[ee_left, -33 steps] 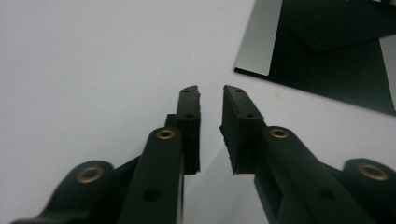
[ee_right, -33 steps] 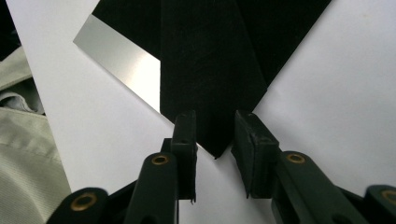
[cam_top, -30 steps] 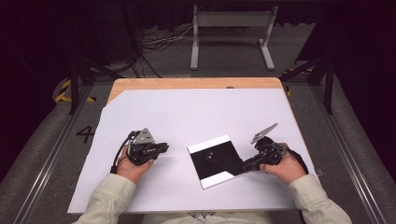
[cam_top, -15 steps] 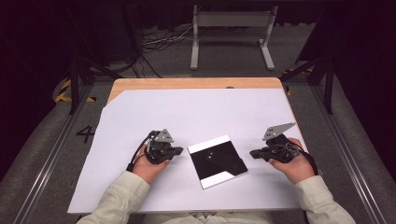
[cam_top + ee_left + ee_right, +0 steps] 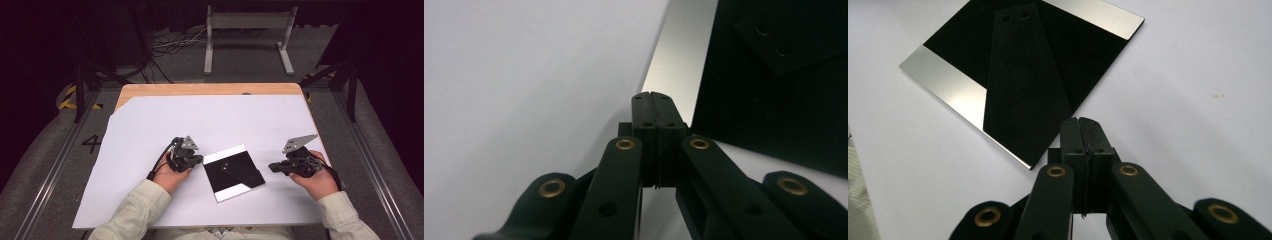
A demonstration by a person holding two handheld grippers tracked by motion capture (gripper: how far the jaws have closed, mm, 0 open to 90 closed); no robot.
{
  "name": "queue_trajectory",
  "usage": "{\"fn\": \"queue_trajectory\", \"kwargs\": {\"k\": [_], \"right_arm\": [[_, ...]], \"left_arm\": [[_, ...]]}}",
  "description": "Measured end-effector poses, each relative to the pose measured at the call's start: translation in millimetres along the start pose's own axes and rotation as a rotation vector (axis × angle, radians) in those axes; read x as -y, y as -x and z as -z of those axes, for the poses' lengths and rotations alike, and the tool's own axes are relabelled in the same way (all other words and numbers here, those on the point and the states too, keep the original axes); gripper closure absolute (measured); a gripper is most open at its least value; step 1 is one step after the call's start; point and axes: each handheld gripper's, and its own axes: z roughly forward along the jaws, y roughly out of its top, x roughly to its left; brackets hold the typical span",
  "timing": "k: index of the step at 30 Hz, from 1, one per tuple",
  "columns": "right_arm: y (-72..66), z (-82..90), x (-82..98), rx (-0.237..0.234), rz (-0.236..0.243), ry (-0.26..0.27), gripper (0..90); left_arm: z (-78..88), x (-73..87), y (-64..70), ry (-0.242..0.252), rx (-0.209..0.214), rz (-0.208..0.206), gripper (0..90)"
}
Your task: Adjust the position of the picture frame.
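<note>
Both tools closed, empty: left tool [image 5: 196, 161] at the plate's [image 5: 234, 172] left edge, right tool [image 5: 274, 167] just off its right.

A white sheet [image 5: 210, 120] covers most of a wooden table [image 5: 200, 89], leaving its far edge bare, while beyond that edge a grey metal stand [image 5: 248, 35] and loose cables [image 5: 172, 47] sit on the dark floor, and yellow-black tape [image 5: 67, 97] lies off the far left corner.
</note>
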Motion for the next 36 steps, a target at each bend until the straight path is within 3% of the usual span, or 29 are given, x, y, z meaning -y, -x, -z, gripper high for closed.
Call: {"fn": "queue_trajectory", "kwargs": {"k": [3, 7, 9, 11, 14, 19, 23, 29, 33, 36], "right_arm": [[-1.1, 0.2, 0.7, -0.001, 0.002, -0.001, 90.0], [-3.0, 3.1, -0.3, 0.002, 0.008, 0.01, 90.0], [-3.6, 6.1, -0.9, 0.007, 0.007, 0.018, 90.0], [-3.9, 9.1, -1.1, 0.012, 0.008, 0.023, 90.0], [-7.6, 12.1, -1.7, 0.011, 0.03, 0.026, 90.0], [-19.8, 10.2, -7.6, -0.005, 0.082, 0.024, 90.0], [-20.2, 8.8, -8.6, -0.012, 0.084, 0.022, 90.0], [-19.4, 6.3, -9.1, -0.016, 0.081, 0.018, 90.0], [-19.4, 7.5, -8.9, -0.016, 0.081, 0.02, 90.0], [-19.2, 7.0, -8.7, -0.017, 0.08, 0.022, 90.0]], "left_arm": [[-4.0, -3.9, -3.7, 0.009, -0.004, 0.02, 90.0], [-14.0, -15.1, -4.6, 0.008, -0.057, 0.011, 90.0], [-21.8, -22.9, -3.0, 0.02, -0.038, 0.013, 90.0], [-26.9, -30.3, 2.0, 0.022, -0.048, -0.019, 90.0], [-26.6, -37.2, 8.8, 0.03, -0.028, -0.042, 90.0], [-4.3, -33.1, 5.8, 0.048, -0.037, -0.051, 90.0], [9.8, -22.0, -3.8, 0.028, 0.007, -0.021, 90.0], [-1.0, -15.6, -4.0, -0.041, 0.068, -0.02, 90.0], [-4.6, -15.9, -4.7, -0.034, 0.05, -0.014, 90.0], [-6.3, -16.4, -5.8, -0.023, 0.062, 0.004, 90.0]]}}
